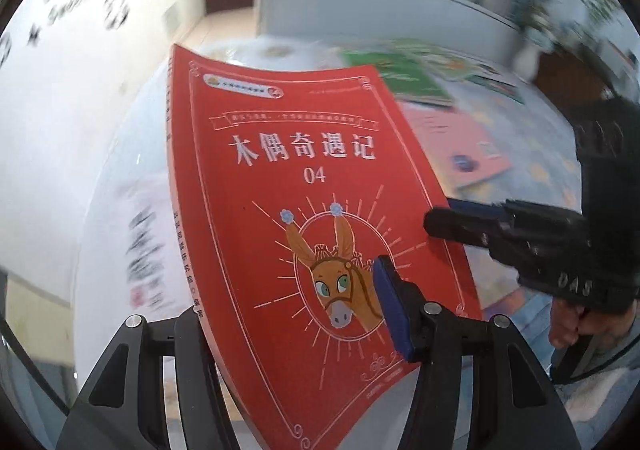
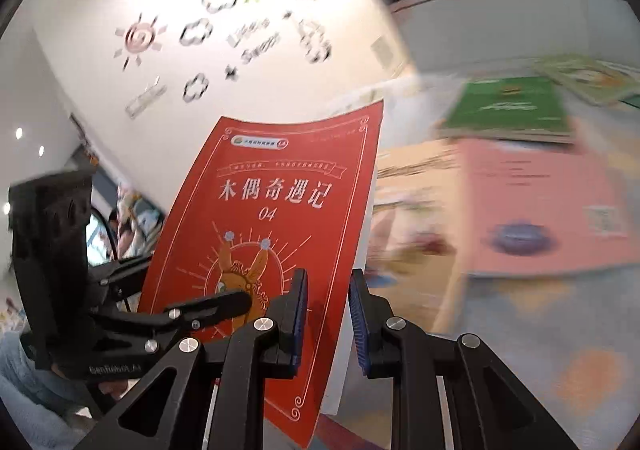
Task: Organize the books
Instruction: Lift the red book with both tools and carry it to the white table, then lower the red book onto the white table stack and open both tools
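surface: pastel patterned mat lying under a green book and pink book | room: white wall showing decals | red book bending glossy, held upright | left gripper clamping it | right gripper straddling its edge, pads slightly apart

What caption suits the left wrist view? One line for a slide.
Left gripper clamps the red donkey-cover book numbered 04; the right gripper straddles its right edge.

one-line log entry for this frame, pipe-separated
phase: book handover | left gripper: shut on red book | right gripper: open around its edge | green book, pink book: flat on table
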{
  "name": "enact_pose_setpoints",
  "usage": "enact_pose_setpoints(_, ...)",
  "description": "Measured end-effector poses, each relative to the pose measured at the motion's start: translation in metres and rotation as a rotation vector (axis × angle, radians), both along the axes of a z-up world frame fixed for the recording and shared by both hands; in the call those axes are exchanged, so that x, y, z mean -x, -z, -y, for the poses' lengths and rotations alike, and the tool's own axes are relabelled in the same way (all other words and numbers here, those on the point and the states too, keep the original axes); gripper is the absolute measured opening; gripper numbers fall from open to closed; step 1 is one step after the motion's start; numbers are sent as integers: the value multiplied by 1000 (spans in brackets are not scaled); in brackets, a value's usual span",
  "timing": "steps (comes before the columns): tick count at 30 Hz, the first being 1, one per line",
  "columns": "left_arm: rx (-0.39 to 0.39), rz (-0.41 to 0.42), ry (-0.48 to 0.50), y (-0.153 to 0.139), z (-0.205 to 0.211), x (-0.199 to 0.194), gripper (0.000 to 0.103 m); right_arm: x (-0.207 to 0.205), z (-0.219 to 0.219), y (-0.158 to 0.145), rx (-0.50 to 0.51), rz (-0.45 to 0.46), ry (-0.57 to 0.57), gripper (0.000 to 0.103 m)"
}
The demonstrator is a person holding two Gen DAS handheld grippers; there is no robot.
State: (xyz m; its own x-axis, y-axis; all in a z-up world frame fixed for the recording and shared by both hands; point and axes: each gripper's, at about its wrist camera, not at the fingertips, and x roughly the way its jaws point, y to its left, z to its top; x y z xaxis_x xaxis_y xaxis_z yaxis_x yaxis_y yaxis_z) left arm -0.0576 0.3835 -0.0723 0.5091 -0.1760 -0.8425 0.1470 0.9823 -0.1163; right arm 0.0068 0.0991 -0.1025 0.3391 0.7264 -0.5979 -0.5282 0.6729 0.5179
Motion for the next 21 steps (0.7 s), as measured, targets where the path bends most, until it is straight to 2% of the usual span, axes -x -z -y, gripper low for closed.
enact_pose_setpoints(2,0,-39,-27,5,-32,-4,53,5,-29,2,15,-10,-44,21)
enact_pose_setpoints(4,32,-76,-20,11,-57,-7,53,7,-60,6,29,-38,-85,21)
enact_pose_setpoints(7,54,-142,-44,28,-83,-14,53,10,-95,14,70,-77,-132,21)
enact_pose_setpoints(11,14,-181,-86,49,-90,-14,58,10,-131,29,172,-100,-188,21)
enact_pose_setpoints(12,5,-173,-94,51,-95,-8,63,9,-135,34,183,-131,-195,21)
enact_pose_setpoints(13,-18,-165,-96,50,-95,-9,66,8,-136,38,186,-154,-197,21)
enact_pose_setpoints(17,-90,-179,-140,44,-95,-18,75,11,-135,42,190,-149,-193,21)
enact_pose_setpoints(20,-279,-231,-222,40,-97,-18,73,14,-137,45,197,-138,-189,21)
enact_pose_setpoints(21,-312,-230,-235,37,-95,-16,73,18,-139,43,194,-138,-192,24)
